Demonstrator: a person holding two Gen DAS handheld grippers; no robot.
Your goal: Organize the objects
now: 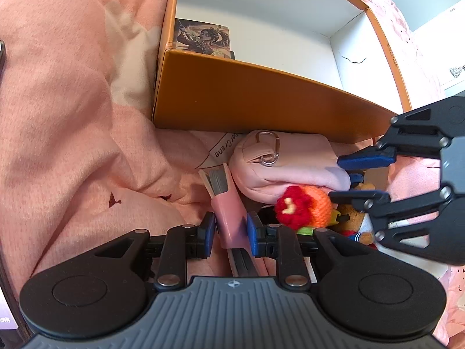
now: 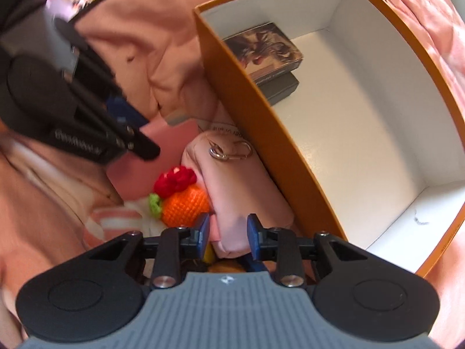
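Now L gripper (image 1: 231, 226) fingers clamped on pink notebook (image 1: 229, 218), R gripper (image 2: 228, 231) fingers round pink pouch (image 2: 241, 192).

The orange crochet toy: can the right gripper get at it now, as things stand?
Probably not directly. The right gripper straddles the pink pouch beside the orange crochet toy; it must let go and shift sideways. Nothing covers the toy.

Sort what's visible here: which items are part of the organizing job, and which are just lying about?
In the job:
orange box
card pack inside it
pink book, gripped by left gripper
pink pouch, between the right gripper fingers
crochet orange
plush toy

Lying about:
pink bedding
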